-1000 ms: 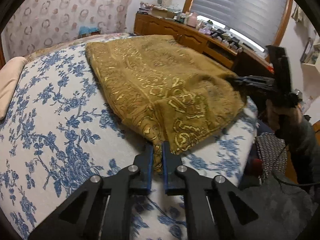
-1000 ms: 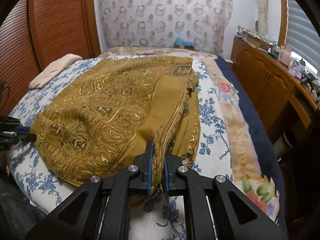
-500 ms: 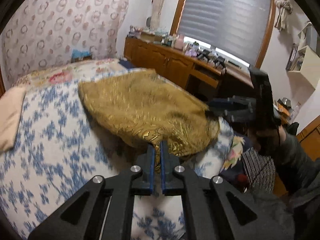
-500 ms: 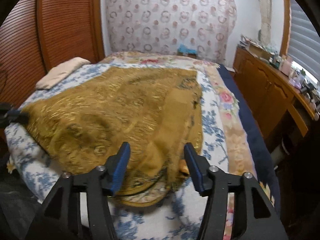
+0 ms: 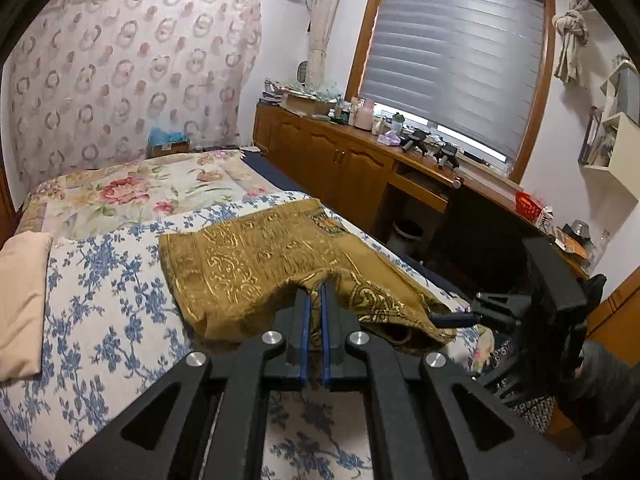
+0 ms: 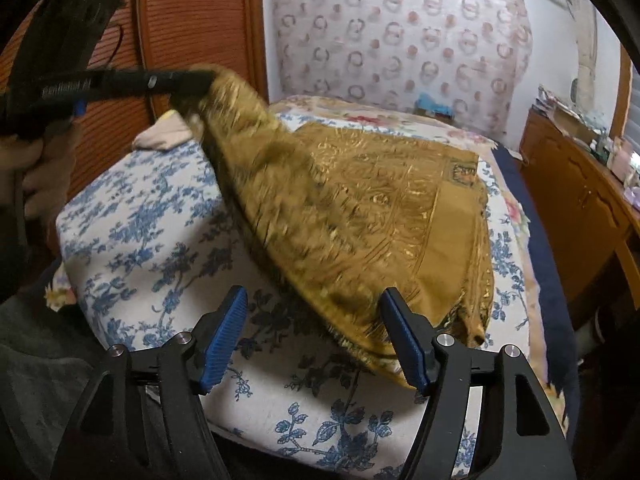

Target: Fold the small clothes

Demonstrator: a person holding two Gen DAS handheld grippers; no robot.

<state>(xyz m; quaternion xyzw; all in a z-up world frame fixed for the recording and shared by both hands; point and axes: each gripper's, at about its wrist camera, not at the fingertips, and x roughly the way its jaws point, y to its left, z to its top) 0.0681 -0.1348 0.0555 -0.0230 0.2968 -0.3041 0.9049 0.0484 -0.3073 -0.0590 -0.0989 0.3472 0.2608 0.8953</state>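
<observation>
Across the blue-flowered bed (image 6: 160, 240), left tongs (image 5: 314, 300) stay clamped on the mustard gold-patterned garment (image 6: 380, 208), lifting its corner, while right tongs (image 6: 316, 336) have just opened, releasing it.

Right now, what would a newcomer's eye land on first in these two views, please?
The gold-patterned garment dominates, spread over the blue-floral bedspread. The left gripper is shut on one corner, lifted off the bed; the right gripper, its jaws just opened, stands open at the near hem.
</observation>
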